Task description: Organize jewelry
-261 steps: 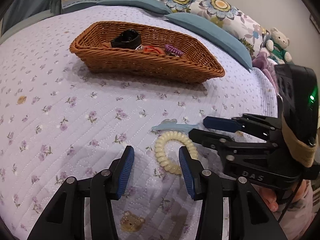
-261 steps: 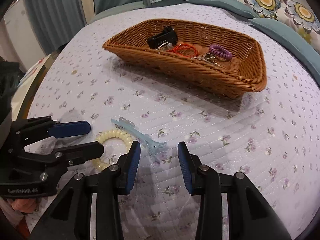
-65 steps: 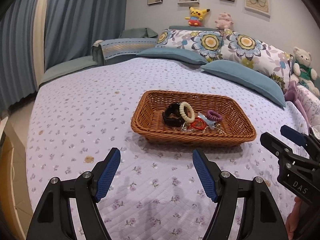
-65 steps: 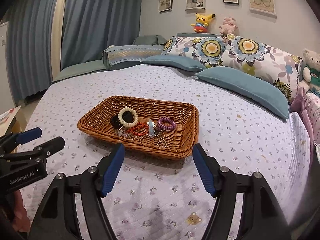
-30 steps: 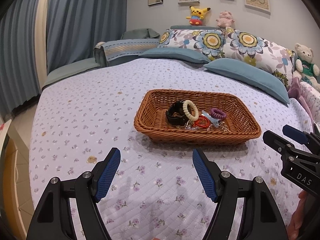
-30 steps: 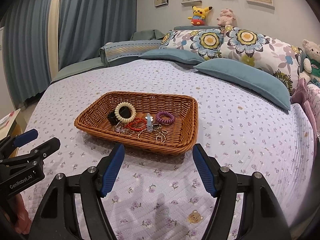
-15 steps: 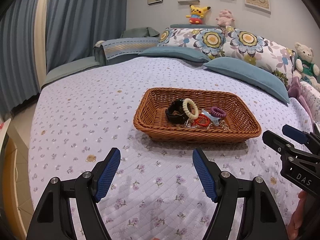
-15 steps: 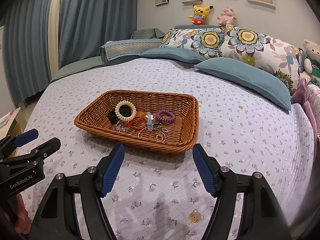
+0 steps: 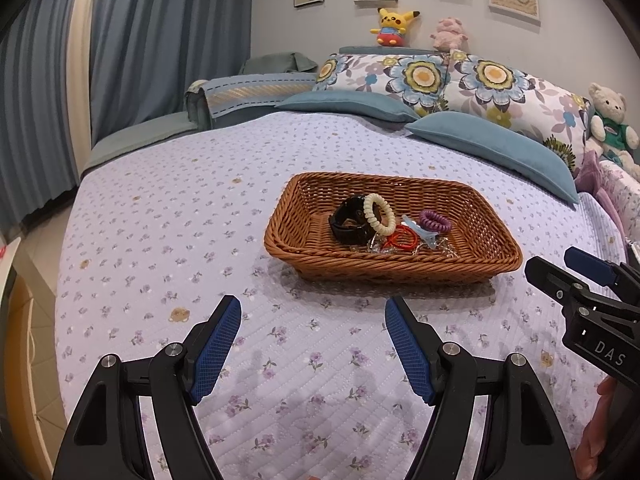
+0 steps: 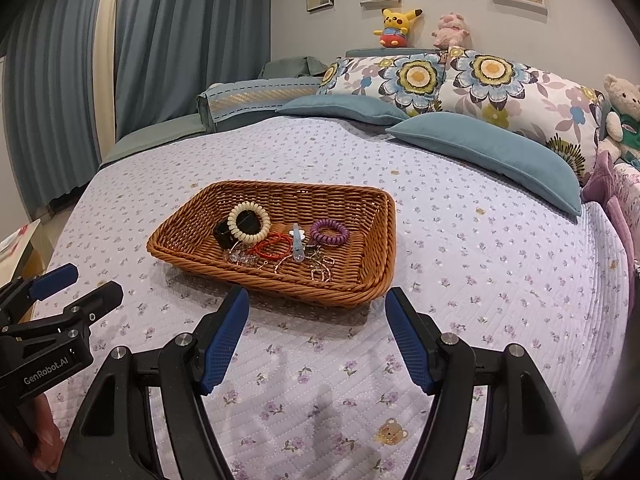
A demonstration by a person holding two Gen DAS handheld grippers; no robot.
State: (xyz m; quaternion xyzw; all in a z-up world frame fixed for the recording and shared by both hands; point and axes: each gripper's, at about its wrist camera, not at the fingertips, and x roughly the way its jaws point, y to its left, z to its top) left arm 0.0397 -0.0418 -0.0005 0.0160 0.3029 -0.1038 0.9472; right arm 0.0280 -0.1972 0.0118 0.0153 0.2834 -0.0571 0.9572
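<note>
A brown wicker basket (image 9: 500,258) (image 10: 376,280) rests on the flowered bedspread. Inside it lie a cream coil hair tie (image 9: 379,213) (image 10: 249,222) leaning on a black band (image 9: 348,224), a red hair tie (image 9: 402,237) (image 10: 274,246), a light blue hair clip (image 9: 420,230) (image 10: 298,246), a purple coil hair tie (image 9: 434,219) (image 10: 329,232) and thin chains (image 10: 320,270). My left gripper (image 9: 313,344) stands open and empty, well short of the basket. My right gripper (image 10: 317,340) is open and empty too, just before the basket's near rim. Each gripper shows at the edge of the other's view.
Blue and flowered pillows (image 9: 492,144) line the head of the bed, with a teddy bear (image 9: 610,120) at the right. Plush toys (image 9: 394,26) sit on the headboard shelf. Blue curtains (image 9: 160,40) hang at the left. The bed's left edge drops to the floor.
Since about nine seconds ago the cream hair tie and blue clip went from the bedspread into the basket, and both grippers drew back. Over the last second nothing has moved.
</note>
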